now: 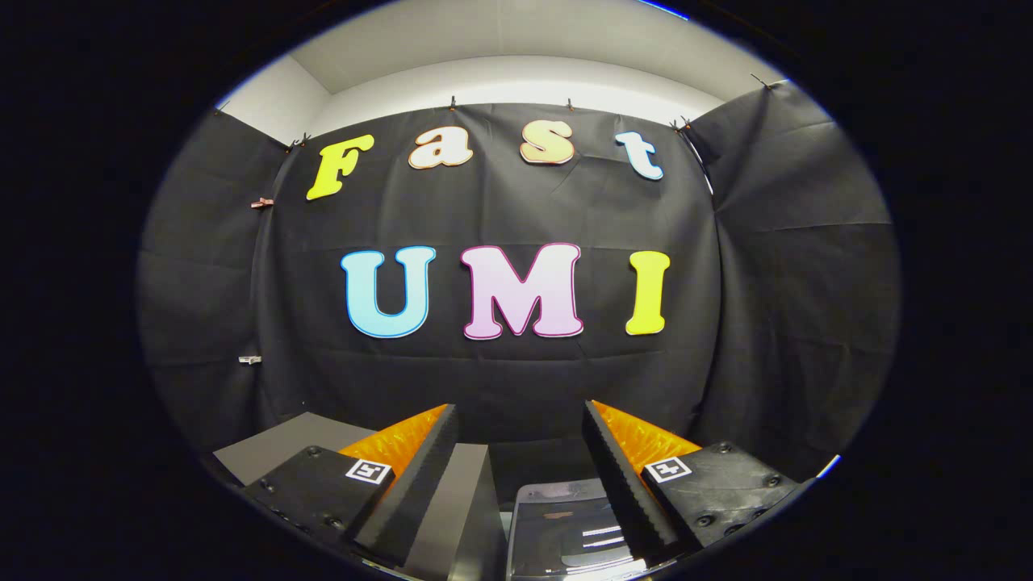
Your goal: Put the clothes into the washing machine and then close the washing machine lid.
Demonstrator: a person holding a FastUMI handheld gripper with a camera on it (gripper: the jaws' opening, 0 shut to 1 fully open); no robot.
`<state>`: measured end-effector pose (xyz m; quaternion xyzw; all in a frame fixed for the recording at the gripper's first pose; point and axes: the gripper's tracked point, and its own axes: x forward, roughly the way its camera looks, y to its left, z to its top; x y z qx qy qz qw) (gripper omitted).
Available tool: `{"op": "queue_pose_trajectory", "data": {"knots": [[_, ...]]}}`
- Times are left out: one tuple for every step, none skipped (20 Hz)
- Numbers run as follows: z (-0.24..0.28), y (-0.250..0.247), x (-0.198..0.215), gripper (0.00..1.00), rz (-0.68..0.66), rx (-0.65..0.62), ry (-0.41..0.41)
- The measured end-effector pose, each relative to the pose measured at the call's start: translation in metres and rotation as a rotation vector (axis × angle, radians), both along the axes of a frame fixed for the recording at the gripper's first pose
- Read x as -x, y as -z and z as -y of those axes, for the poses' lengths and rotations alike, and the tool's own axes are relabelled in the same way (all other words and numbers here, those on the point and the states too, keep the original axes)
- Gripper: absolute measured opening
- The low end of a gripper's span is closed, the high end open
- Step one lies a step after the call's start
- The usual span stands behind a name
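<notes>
My gripper (pixel 520 420) is held high and level, open, with nothing between its fingers. Low down between the fingers I see the top of the washing machine (pixel 565 524), a dark glossy lid with light reflections and a pale rim at its far edge. It lies below and just ahead of the fingers. A grey upright panel (pixel 460 508) stands beside the machine, close to the left finger. No clothes are visible from here.
A grey flat surface (pixel 282 448) lies beyond the left finger, against the booth wall. The black cloth wall (pixel 516 379) stands straight ahead, with side walls folding in at both sides.
</notes>
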<state>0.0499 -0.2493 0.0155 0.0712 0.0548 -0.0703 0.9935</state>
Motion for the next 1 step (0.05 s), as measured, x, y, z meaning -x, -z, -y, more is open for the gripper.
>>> {"op": "queue_pose_trajectory", "data": {"knots": [[0.0023, 0.0003, 0.0016, 0.98, -0.002, 0.001, 0.002]]}}
